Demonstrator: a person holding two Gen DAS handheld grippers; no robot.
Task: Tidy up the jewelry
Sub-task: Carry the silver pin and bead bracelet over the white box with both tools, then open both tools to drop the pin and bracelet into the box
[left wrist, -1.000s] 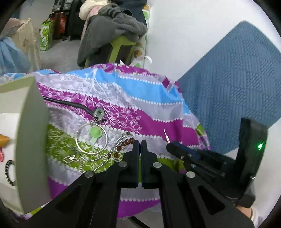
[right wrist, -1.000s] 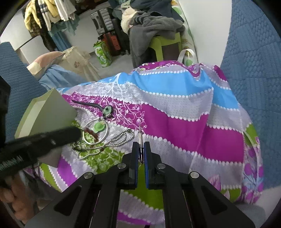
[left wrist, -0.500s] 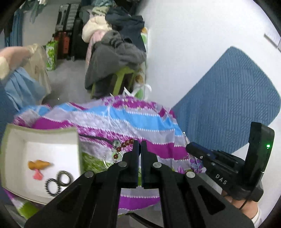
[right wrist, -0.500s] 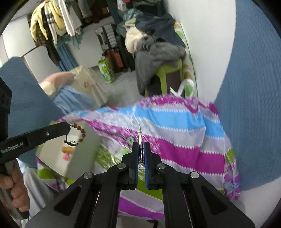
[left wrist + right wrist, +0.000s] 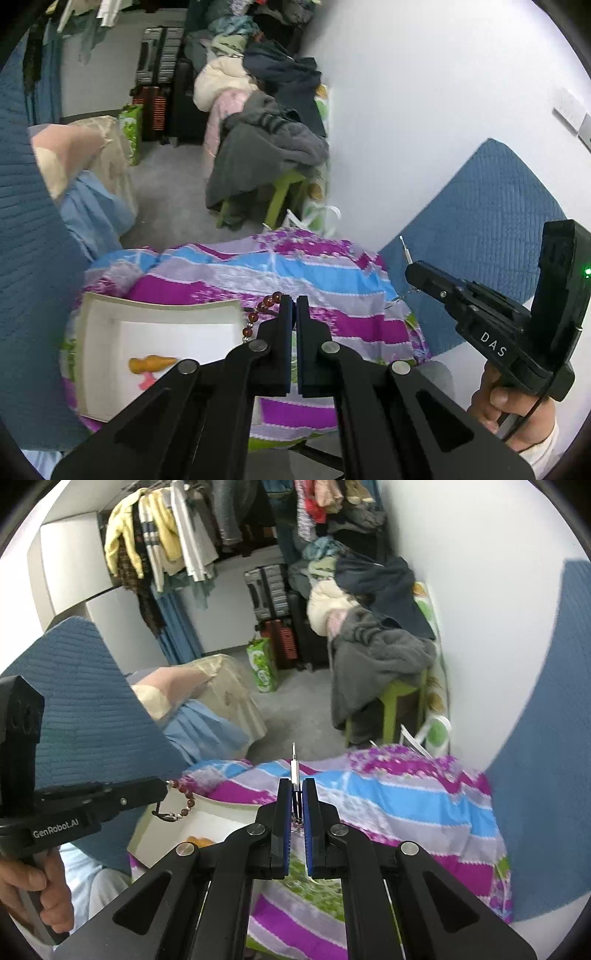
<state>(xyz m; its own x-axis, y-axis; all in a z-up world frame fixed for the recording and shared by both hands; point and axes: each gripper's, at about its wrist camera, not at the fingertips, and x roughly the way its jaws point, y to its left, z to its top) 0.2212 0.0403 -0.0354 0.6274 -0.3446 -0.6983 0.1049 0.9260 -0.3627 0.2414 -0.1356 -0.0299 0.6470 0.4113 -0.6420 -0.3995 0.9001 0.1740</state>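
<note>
My left gripper (image 5: 292, 300) is shut on a brown bead bracelet (image 5: 258, 312) that dangles to the left over the white box (image 5: 162, 310); it also shows in the right wrist view (image 5: 162, 788) with the beads (image 5: 183, 799) hanging from its tip. The box holds an orange piece (image 5: 149, 363) and a pink piece. My right gripper (image 5: 296, 786) is shut on a thin silver pin (image 5: 294, 766) with a chain hanging below; it shows in the left wrist view (image 5: 413, 271) to the right. Both are raised above the striped cloth (image 5: 388, 805).
The striped cloth (image 5: 295, 273) covers a small table. Blue quilted cushions (image 5: 491, 214) stand right and left. A green stool with grey clothes (image 5: 266, 147) and suitcases (image 5: 273, 590) stand behind on the floor.
Both grippers have risen well above the table, lifting the bead bracelet and the pin with chain off the cloth. The left gripper has moved over the white box.
</note>
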